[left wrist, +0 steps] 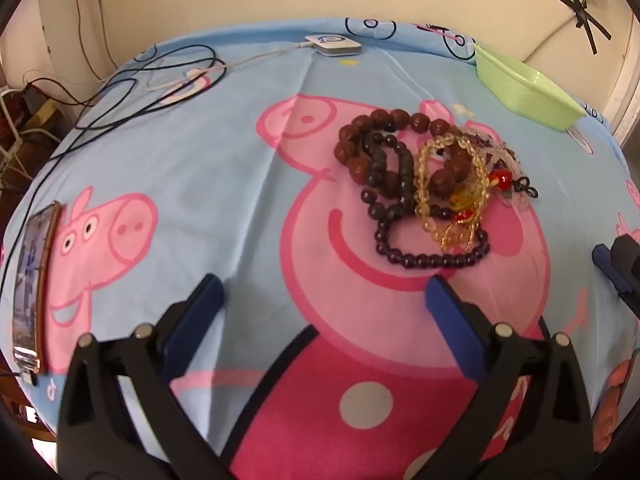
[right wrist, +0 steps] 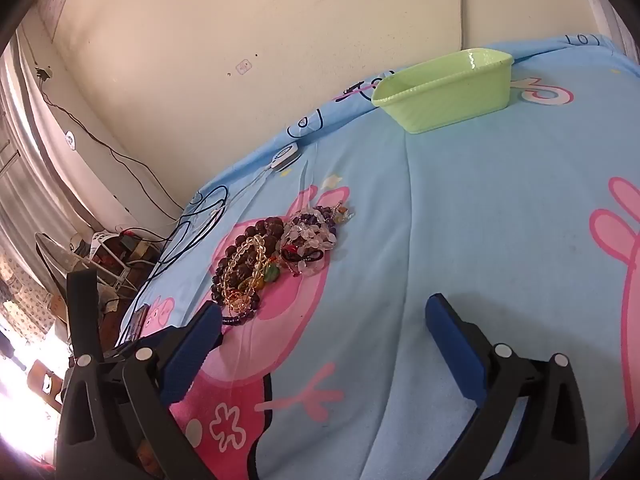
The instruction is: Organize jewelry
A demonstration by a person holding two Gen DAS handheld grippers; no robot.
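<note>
Left wrist view showed the left tongs (left wrist: 324,296) spread wide and empty above the cartoon-pig sheet (left wrist: 208,168) on the bed. Just beyond their tips lay the jewelry pile (left wrist: 424,188), a tangle of brown, dark purple, amber and clear bead strings. A phone (left wrist: 32,280) lay at the sheet's left edge. Farther back sat a white device (left wrist: 334,45) with its cables, and a green basket (left wrist: 528,88) at the far right. Right wrist view showed the right tongs (right wrist: 324,320) likewise wide apart, holding nothing, with the pile ahead to their left and the basket far beyond.
</note>
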